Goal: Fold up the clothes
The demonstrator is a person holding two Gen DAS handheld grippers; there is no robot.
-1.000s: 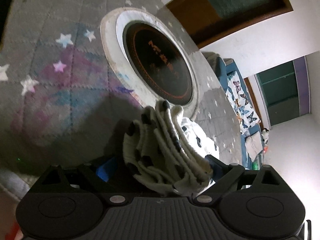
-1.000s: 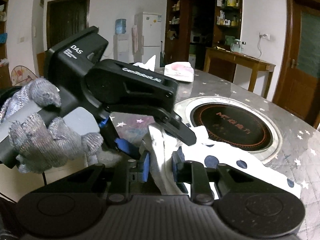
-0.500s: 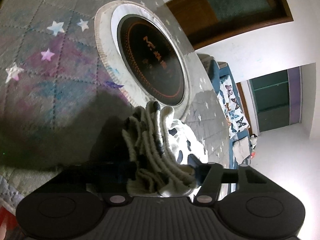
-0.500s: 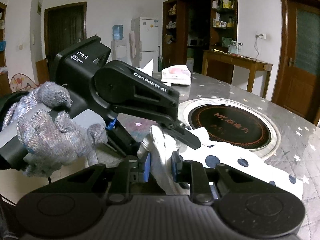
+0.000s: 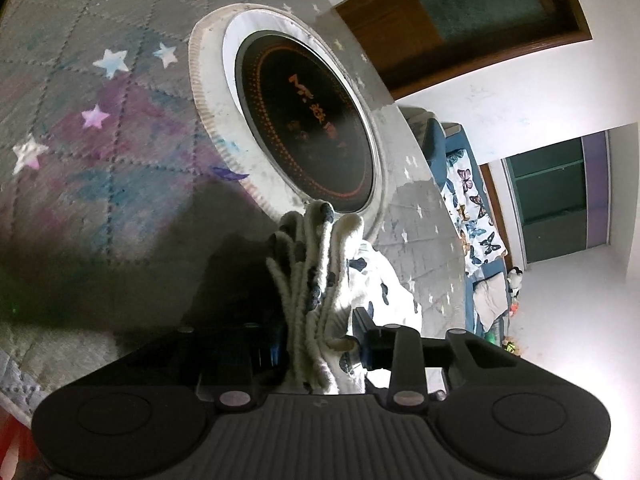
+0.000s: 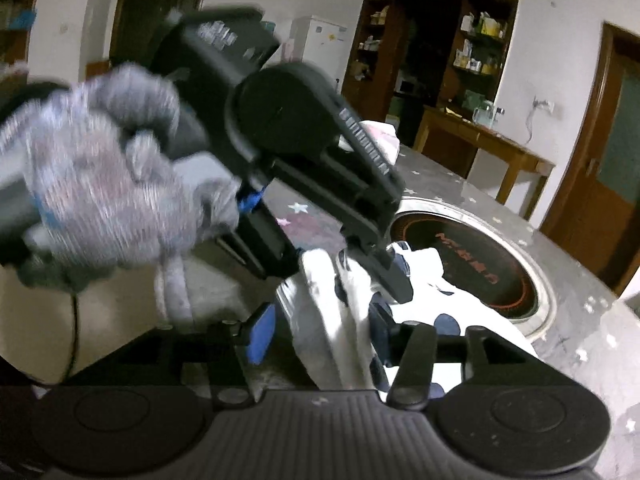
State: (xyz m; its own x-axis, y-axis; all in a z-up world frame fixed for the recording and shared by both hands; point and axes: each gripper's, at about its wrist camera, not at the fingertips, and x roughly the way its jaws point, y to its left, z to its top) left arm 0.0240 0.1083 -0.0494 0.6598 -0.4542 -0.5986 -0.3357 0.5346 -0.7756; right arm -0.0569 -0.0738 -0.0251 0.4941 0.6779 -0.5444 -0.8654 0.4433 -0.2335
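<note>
**Both grippers on the bunched polka-dot garment beside the cooktop**

My left gripper [image 5: 318, 344] is pinching a thick bundle of the polka-dot garment [image 5: 316, 280]: white cloth with dark dots, gathered into several stacked folds that stand up between the two fingers. The bundle rises just in front of the round built-in cooktop [image 5: 304, 128], whose black glass disc with orange markings sits in a pale ring set into the table. The rest of the garment trails off to the right, lying on the star-patterned table cover [image 5: 100, 128].

From my right wrist camera, the right gripper [image 6: 320, 332] has its jaws spread, the blue-padded left finger [image 6: 260, 334] standing clear of the cloth. The garment hangs between the fingers; it lies against the right finger, but I cannot tell whether that finger presses it. More of the fabric spreads out to the right across the table, reaching the cooktop rim.

The left gripper appears here too, blurred, coming in from the upper left, with its fingertips down in the same bunch of cloth. A hand in a grey knitted glove [image 6: 104, 176] grasps its handle.
</note>
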